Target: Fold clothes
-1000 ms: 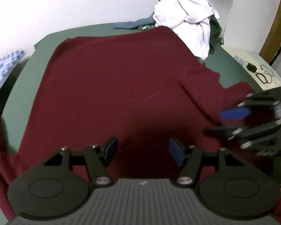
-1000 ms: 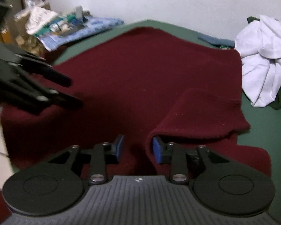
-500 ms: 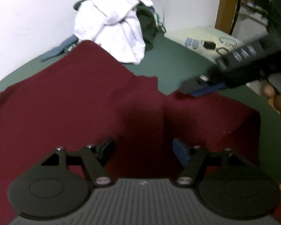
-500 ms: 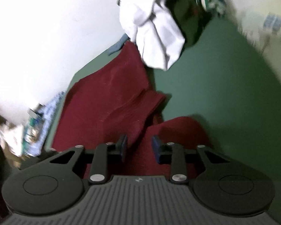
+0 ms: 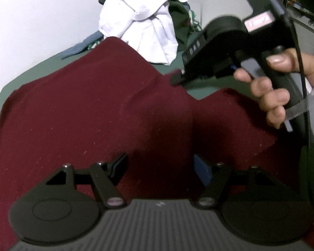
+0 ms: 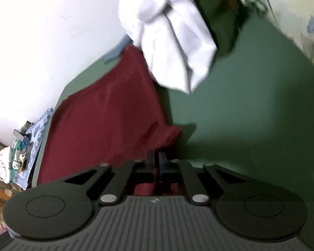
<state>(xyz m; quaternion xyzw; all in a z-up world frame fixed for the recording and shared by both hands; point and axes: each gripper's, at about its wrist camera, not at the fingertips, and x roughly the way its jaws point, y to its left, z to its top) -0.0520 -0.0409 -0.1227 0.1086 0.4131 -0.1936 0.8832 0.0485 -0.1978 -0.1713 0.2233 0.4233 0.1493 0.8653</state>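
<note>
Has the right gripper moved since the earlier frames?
Yes. In the left wrist view the right gripper has gone from low beside the maroon garment up toward the white clothes pile, and its jaws have just closed on the garment's edge.

1. A dark maroon garment [image 5: 90, 113] is spread flat over the green surface [image 6: 251, 104].
2. One sleeve is folded inward across the body.
3. A bunched edge [image 6: 167, 136] is pinched and lifted.

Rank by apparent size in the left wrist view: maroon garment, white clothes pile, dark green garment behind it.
1. maroon garment, by far the largest.
2. white clothes pile.
3. dark green garment, smallest, though it is partly hidden behind the pile, so its true size is unsure.
</note>
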